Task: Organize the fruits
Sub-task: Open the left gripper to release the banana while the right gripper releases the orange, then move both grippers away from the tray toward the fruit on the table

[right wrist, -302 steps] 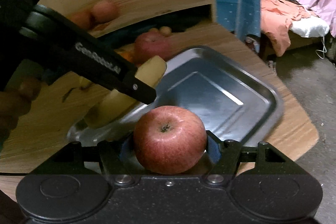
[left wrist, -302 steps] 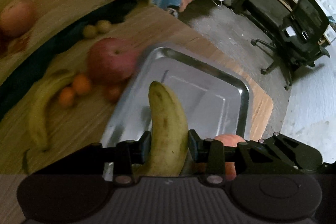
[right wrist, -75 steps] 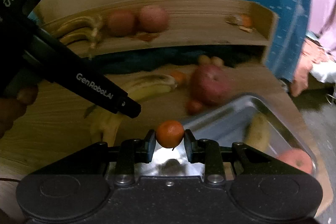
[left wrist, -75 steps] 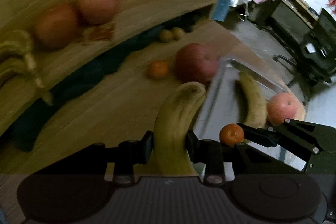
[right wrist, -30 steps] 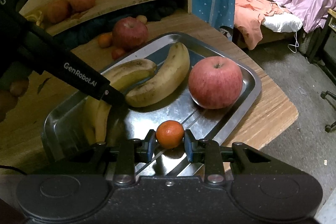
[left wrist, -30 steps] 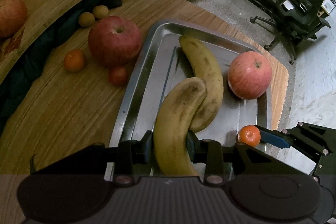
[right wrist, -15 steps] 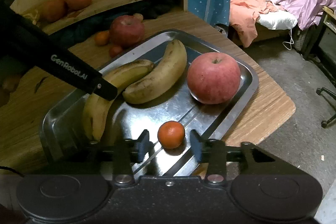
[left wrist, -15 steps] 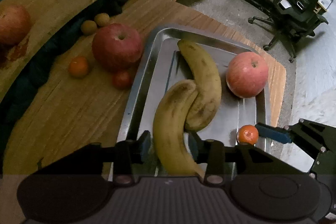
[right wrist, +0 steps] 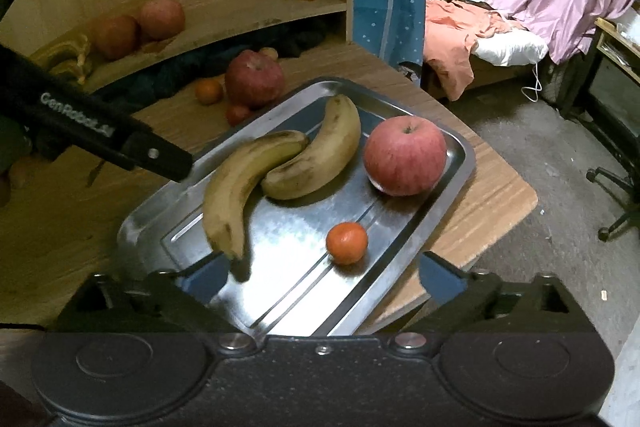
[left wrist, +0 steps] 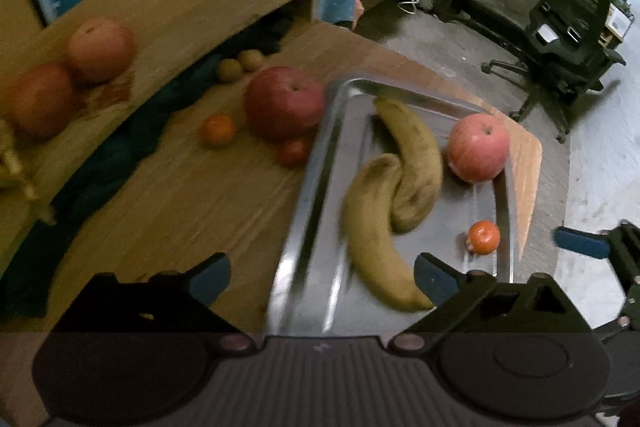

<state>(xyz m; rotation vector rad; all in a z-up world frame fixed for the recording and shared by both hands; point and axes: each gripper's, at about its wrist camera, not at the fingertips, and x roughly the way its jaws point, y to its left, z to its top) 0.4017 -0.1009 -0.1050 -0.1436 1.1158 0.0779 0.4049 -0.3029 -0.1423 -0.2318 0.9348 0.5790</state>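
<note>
Both tools are spread wide and hold nothing: the left gripper [left wrist: 322, 277] sits at the bottom of its frame, the right gripper [right wrist: 324, 277] likewise. At centre frame in the right wrist view, the steel tray [right wrist: 460, 163] on the wooden table [right wrist: 500, 203] carries two bananas [right wrist: 276, 171] touching each other, a red apple [right wrist: 405, 155] to their right, and a mandarin [right wrist: 346, 242] lower down, apart from the rest. Upper left of the tray, on the table, lie another apple [right wrist: 254, 78] and a second mandarin [right wrist: 209, 91].
</note>
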